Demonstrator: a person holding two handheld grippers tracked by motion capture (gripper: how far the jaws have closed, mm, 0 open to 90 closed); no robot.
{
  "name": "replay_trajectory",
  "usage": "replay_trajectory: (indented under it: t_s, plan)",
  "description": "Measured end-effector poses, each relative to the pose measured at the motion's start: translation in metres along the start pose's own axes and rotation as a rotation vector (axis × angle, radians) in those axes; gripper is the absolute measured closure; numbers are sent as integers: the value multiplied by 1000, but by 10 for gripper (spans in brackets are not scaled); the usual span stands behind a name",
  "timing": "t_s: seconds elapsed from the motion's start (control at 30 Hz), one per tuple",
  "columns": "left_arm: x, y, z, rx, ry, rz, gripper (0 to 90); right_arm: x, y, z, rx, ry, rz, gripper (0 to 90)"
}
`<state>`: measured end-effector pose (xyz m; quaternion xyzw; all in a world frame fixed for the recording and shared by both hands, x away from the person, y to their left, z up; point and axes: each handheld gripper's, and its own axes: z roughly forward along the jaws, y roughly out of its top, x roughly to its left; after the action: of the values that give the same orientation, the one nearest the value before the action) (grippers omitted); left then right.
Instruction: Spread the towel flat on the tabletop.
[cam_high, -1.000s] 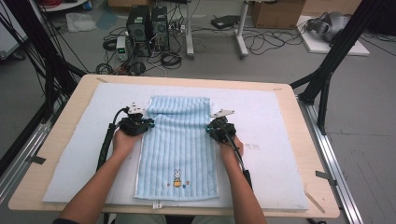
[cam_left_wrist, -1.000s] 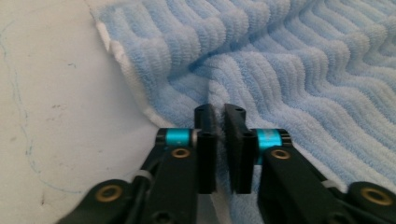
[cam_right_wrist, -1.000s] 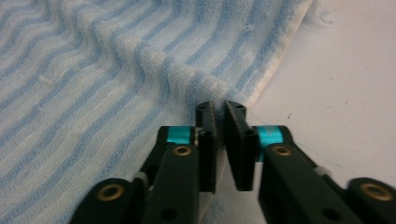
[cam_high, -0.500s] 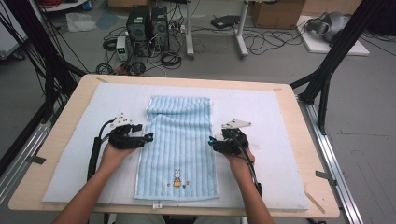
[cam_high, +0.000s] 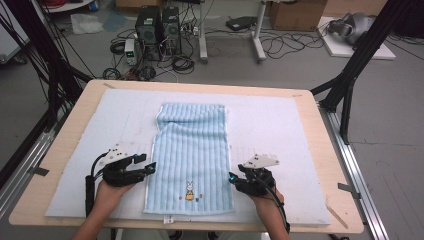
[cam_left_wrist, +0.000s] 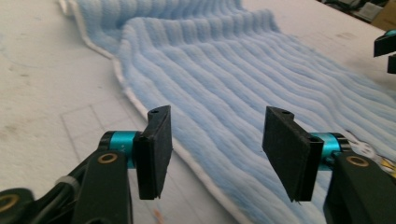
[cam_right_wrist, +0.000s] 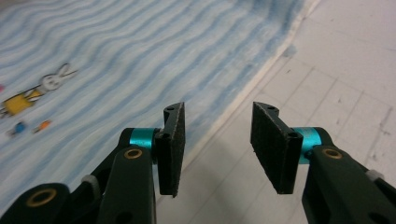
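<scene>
**Both tongs apart at the towel's near corners, nothing gripped**

Your left tongs (cam_high: 150, 167) sit at the left long edge of the light-blue ribbed rectangular towel (cam_high: 192, 160), near its front end. In the left gripper view the left tongs (cam_left_wrist: 217, 135) stand well apart, having just been closing a bit from wider; the towel's white-trimmed edge runs through the gap below the pads, but neither pad presses on it. Nothing held.

Your right tongs (cam_high: 231, 177) are just beside the towel's right long edge, opposite the left. In the right gripper view the right tongs (cam_right_wrist: 217, 137) are apart, narrower than the left, jaws also just been closing; between them you see the towel's edge and the white padded mat (cam_right_wrist: 327, 93). No contact, nothing clamped.

The towel lies flat on the mat on the light wooden table (cam_high: 330, 150), about centre. Long axis runs away from you, front to back. The far end is folded over, wider and slightly skewed. The small embroidered rabbit motif (cam_high: 190, 190) is at the near end, upright toward you.

High view gives you the whole layout: both hands, the fold at the far end. Left gripper view shows the ribs and trim up close, plus the other gripper's tip at the right edge of the frame. Right gripper view shows the rabbit (cam_right_wrist: 39, 91) sideways, blurred, and grid lines on the mat.
</scene>
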<state>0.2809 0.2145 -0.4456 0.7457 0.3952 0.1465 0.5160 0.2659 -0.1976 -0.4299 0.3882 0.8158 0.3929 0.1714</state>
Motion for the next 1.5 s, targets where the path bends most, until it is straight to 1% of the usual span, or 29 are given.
replay_trajectory:
  t_s: [0.03, 0.1, 0.2, 0.23, 0.3, 0.37, 0.4, 0.43, 0.47, 0.5, 0.57, 0.6, 0.63, 0.67, 0.7, 0.73, 0.77, 0.8, 0.93, 1.0, 1.1, 1.27, 1.5]
  plan:
    - [-4, -1, -2, 6, -8, 4, 447, 3, -1, -3, 0, 4, -6, 553]
    - [-14, -6, -7, 27, -20, 6, 500, 9, -5, -7, 11, 21, -15, 565]
    - [-23, -12, -11, 59, -17, 26, 535, 16, -10, -6, 35, 57, -42, 583]
    - [-24, -13, -12, 71, -14, 33, 548, 18, -11, -5, 43, 67, -48, 586]
    - [-25, -16, -15, 87, -11, 33, 558, 21, -12, 0, 50, 91, -50, 599]
    - [-24, -18, -15, 101, -15, 31, 578, 22, -12, 4, 51, 105, -51, 621]
    - [-23, -18, -15, 108, -18, 27, 582, 22, -11, 6, 57, 110, -53, 654]
    - [-24, -18, -15, 111, -26, 29, 593, 24, -11, 9, 76, 111, -64, 673]
    - [-24, -18, -14, 119, -28, 36, 605, 25, -11, 11, 81, 101, -85, 691]
    - [-25, -18, -13, 133, -29, 42, 618, 25, -10, 11, 83, 102, -85, 712]
    - [-28, -18, -9, 176, -30, 72, 632, 24, -9, 11, 87, 111, -89, 781]
    - [-30, -18, -7, 189, -27, 92, 644, 24, -10, 11, 88, 112, -88, 811]
    - [-33, -18, -6, 193, -12, 117, 667, 24, -10, 10, 89, 116, -80, 833]
    - [-34, -18, -6, 194, -9, 123, 700, 24, -11, 9, 94, 123, -82, 847]
    - [-34, -18, -7, 196, -16, 129, 746, 25, -11, 9, 95, 124, -83, 852]
    - [-34, -18, -7, 203, -30, 133, 831, 25, -11, 8, 99, 129, -89, 855]
    - [-35, -19, -8, 207, -33, 145, 855, 25, -12, 7, 102, 136, -90, 856]
    - [-36, -19, -9, 206, -38, 146, 865, 25, -13, 5, 106, 144, -83, 856]
    - [-35, -22, -15, 207, -70, 119, 868, 28, -15, 1, 120, 169, -84, 855]
    - [-34, -24, -19, 208, -84, 112, 868, 30, -16, -1, 122, 190, -86, 855]
    - [-34, -27, -27, 215, -102, 115, 867, 34, -19, -5, 130, 220, -94, 855]
    - [-38, -34, -39, 219, -131, 118, 864, 42, -25, -13, 142, 262, -118, 856]
    - [-46, -42, -55, 245, -182, 140, 861, 56, -34, -25, 170, 320, -144, 860]
